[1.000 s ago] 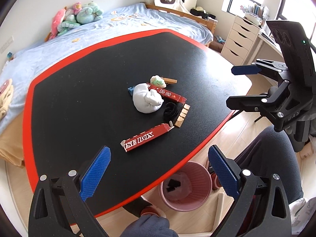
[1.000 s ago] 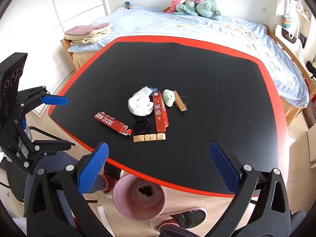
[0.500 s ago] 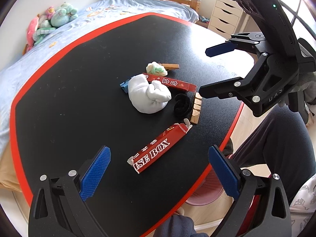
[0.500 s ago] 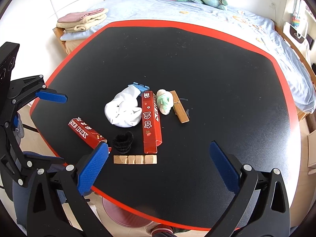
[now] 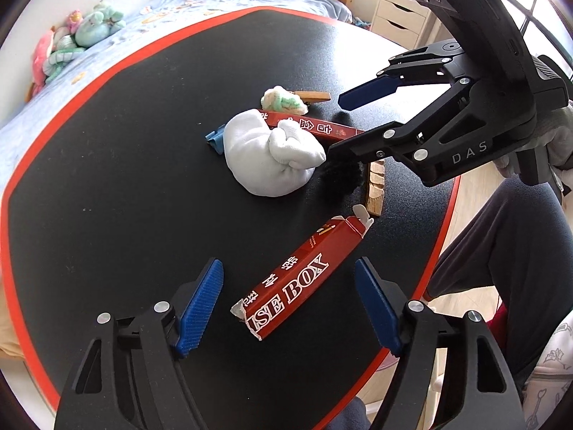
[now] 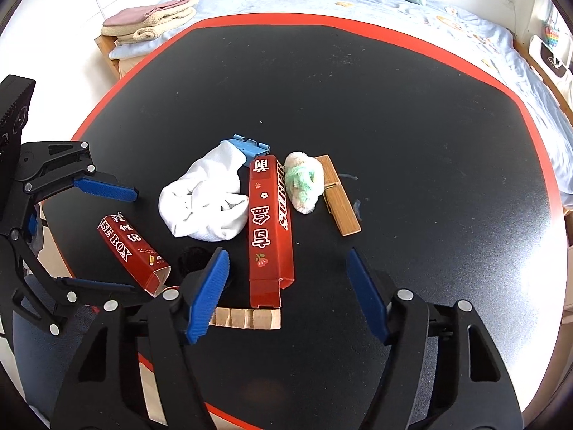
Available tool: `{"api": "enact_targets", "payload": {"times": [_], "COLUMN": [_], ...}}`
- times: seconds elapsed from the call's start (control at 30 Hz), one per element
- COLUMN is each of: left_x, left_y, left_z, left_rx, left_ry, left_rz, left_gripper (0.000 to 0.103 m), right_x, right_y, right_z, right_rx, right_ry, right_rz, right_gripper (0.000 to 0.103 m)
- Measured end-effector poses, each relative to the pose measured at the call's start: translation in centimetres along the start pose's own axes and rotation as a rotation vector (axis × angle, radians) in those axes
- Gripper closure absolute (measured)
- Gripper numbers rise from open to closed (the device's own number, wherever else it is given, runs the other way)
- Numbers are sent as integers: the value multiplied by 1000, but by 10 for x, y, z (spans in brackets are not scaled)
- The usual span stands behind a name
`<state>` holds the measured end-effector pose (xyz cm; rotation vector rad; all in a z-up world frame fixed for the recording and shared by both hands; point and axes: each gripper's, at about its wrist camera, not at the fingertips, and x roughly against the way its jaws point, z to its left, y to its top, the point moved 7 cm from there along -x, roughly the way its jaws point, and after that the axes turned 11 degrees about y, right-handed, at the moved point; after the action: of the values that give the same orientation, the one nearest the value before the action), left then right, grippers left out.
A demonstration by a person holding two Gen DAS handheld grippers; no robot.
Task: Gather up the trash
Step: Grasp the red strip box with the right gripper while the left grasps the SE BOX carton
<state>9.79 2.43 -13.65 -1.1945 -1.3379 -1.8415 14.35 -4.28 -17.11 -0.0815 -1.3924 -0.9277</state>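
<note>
Both jaws just narrowed partway, nothing pinched yet. Our left gripper [image 5: 288, 302] straddles the short red carton [image 5: 301, 279] across its narrow width, pads clear of its sides. Our right gripper [image 6: 286, 292] hangs over the near end of the long red carton [image 6: 270, 229], likewise apart. We judge this staged for two pinch grasps: thin glossy cardboard, torn flaps, crushable, so light squeeze. Both cartons lie flat on the matte black table [image 6: 412, 107], clustered with a soft white sock [image 6: 204, 200], fuzzy green-white ball [image 6: 304, 184] and wood block strip [image 6: 247, 317].
</note>
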Motion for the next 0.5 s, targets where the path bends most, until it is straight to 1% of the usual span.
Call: {"api": "enact_targets", "payload": {"times": [0.07, 0.1, 0.13, 0.17, 0.2, 0.23, 0.27, 0.33, 0.5], "left_x": [1, 2, 3, 4, 4, 5, 5, 7, 9], "left_y": [0, 1, 1, -1, -1, -1, -2, -3, -7], "left_z": [1, 2, 3, 4, 5, 4, 5, 4, 1], "left_rx": [7, 11, 16, 20, 20, 19, 20, 32, 76], "left_ry": [9, 16, 20, 22, 26, 30, 33, 37, 42], "left_rz": [-3, -5, -5, -5, -3, -3, -3, -2, -3], "left_gripper": [37, 44, 52, 56, 63, 68, 70, 78, 85], "right_x": [-1, -1, -1, -1, -1, -1, 0, 0, 6], "right_y": [2, 3, 4, 4, 4, 4, 4, 3, 2], "right_z": [1, 1, 1, 1, 2, 3, 3, 3, 4], "right_rx": [9, 10, 13, 18, 23, 28, 31, 31, 30], "right_ry": [-3, -5, -10, -13, -13, -13, -14, -14, -15], "right_rz": [-5, -8, -9, -9, -7, -6, -6, -11, -29], "right_gripper": [41, 46, 54, 60, 68, 75, 78, 81, 85]}}
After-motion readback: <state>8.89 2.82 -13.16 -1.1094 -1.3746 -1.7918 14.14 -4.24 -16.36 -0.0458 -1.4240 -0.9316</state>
